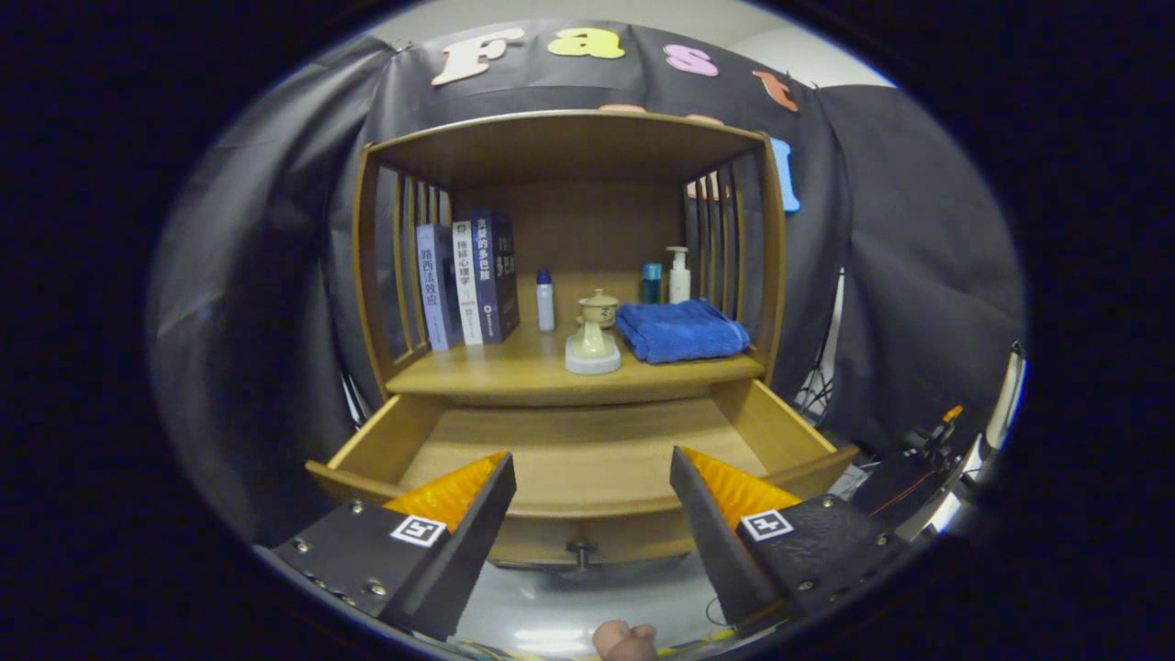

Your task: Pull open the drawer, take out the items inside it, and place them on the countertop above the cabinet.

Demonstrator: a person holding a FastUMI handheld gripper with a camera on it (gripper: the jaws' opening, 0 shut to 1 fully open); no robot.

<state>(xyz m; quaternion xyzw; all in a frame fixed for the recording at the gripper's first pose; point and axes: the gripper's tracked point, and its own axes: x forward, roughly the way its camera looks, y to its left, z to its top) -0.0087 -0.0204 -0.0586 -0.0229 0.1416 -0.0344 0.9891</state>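
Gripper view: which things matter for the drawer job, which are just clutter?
Job:
- drawer, pulled open, visible floor bare
- knob
- countertop
- gripper, jaws open, over the drawer front

Clutter (possibly already taken out, cannot tell):
- books
- small bottle
- ceramic pieces
- blue towel
- pump bottle
- teal bottle

Wooden cabinet worktop [551, 372] above an open drawer [587, 445].
On the worktop: three upright books [466, 278] at the left, a small bottle [545, 300], a lidded pot [598, 309], a cream stand [592, 352], a folded blue towel [680, 330], two bottles [666, 278] behind it.
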